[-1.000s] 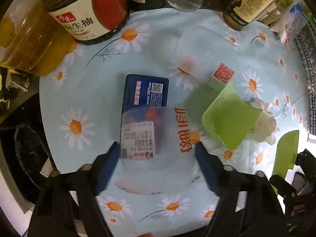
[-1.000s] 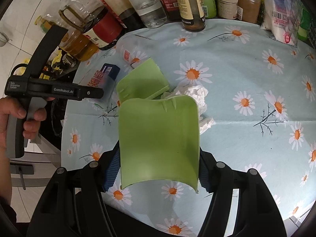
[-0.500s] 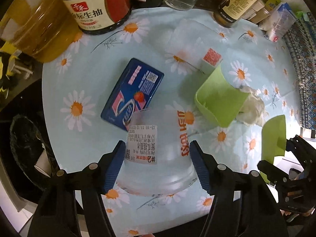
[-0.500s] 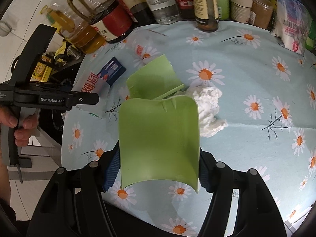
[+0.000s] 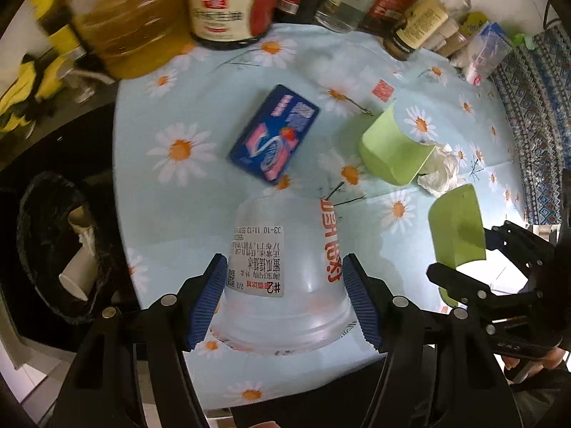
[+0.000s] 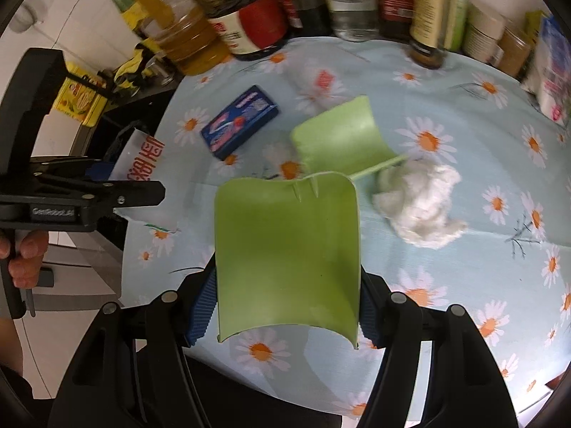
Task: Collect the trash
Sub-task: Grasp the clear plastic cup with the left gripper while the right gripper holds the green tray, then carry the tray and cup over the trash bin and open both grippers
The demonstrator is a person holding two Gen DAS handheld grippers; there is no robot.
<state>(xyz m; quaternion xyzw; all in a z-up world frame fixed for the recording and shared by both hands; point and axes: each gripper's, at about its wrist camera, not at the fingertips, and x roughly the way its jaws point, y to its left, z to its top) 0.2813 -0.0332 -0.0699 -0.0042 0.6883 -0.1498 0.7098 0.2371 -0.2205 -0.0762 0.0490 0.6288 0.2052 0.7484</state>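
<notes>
My left gripper [image 5: 285,299] is shut on a clear plastic cup [image 5: 282,271] with a white label and red lettering, held above the table's near left edge; it also shows in the right wrist view [image 6: 142,164]. My right gripper [image 6: 285,306] is shut on a curved green plastic piece [image 6: 285,253], also seen in the left wrist view [image 5: 456,228]. A blue snack box [image 5: 274,142] [image 6: 239,121], a second green piece [image 5: 396,149] [image 6: 342,135] and a crumpled white tissue [image 5: 439,171] [image 6: 417,207] lie on the daisy tablecloth [image 5: 185,114].
A black-lined trash bin [image 5: 53,246] holding paper cups stands on the floor left of the table. Oil and sauce bottles [image 5: 228,3] [image 6: 249,10], jars and packets line the table's far edge.
My left gripper has lifted the cup and pulled it back toward the near left edge, uncovering the blue box. My right gripper has drawn back a little with the green piece.
</notes>
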